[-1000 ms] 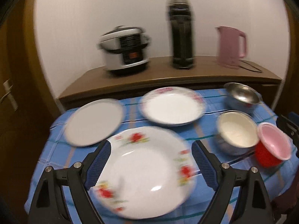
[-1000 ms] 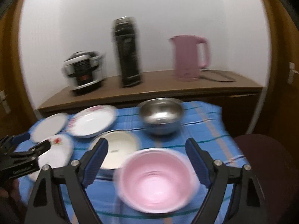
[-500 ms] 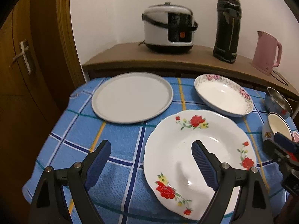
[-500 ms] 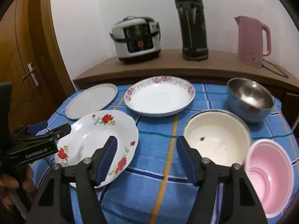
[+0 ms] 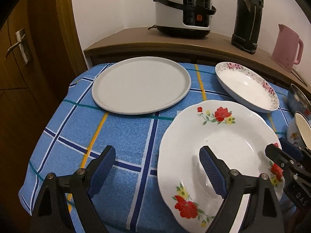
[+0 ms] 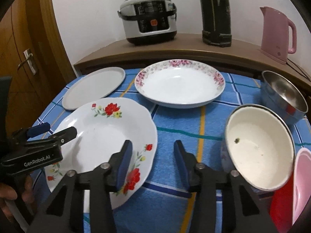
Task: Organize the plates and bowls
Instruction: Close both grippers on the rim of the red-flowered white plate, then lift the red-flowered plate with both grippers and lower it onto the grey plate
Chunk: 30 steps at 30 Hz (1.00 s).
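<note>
A white plate with red flowers (image 5: 219, 147) (image 6: 105, 136) lies at the table's front left. My left gripper (image 5: 157, 165) is open and straddles its left rim; it also shows in the right wrist view (image 6: 56, 131). My right gripper (image 6: 152, 155) is open and straddles its right rim, and its tips show in the left wrist view (image 5: 279, 151). Behind lie a plain grey plate (image 5: 141, 84) (image 6: 93, 87) and a deep pink-rimmed plate (image 5: 246, 86) (image 6: 179, 82). At right stand a cream enamel bowl (image 6: 258, 151), a steel bowl (image 6: 283, 97) and a pink-lined red bowl (image 6: 291, 192).
The table wears a blue checked cloth (image 5: 116, 136). Behind it a wooden shelf (image 6: 175, 48) carries a rice cooker (image 6: 149, 18), a black thermos (image 6: 215, 11) and a pink kettle (image 6: 278, 35). A wooden door (image 5: 23, 48) stands at left.
Both grippers have moved left and down to the flowered plate's two sides. My right gripper's jaws have narrowed a little.
</note>
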Tool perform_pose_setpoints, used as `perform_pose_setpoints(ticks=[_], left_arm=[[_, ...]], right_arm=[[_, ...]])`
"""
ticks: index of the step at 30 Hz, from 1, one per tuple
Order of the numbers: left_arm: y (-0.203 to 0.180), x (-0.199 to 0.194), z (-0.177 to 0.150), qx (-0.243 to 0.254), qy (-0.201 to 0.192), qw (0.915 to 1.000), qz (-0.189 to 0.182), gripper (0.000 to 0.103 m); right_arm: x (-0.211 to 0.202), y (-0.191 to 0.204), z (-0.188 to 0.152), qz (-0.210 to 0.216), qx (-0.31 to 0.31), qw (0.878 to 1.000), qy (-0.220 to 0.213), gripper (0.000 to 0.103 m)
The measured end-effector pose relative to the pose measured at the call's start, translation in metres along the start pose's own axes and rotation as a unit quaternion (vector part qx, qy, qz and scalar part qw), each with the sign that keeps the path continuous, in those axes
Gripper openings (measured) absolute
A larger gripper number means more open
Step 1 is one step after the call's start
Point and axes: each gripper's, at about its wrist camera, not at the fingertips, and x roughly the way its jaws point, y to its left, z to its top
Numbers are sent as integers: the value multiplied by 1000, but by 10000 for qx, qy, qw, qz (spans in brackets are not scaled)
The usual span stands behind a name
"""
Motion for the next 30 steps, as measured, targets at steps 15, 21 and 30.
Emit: perform_pose_setpoints(ticks=[15, 21, 30], left_arm=[[-7, 9, 0, 75, 126, 9985, -533, 43], [-8, 7, -1, 16, 64, 9983, -572, 40], [12, -1, 1, -235, -36, 9982, -555, 40]], right_arm=[[13, 5, 1, 178, 31, 9996, 213, 24], [14, 6, 1, 168, 33, 9996, 241, 24], [9, 17, 8, 205, -92, 9997, 127, 21]])
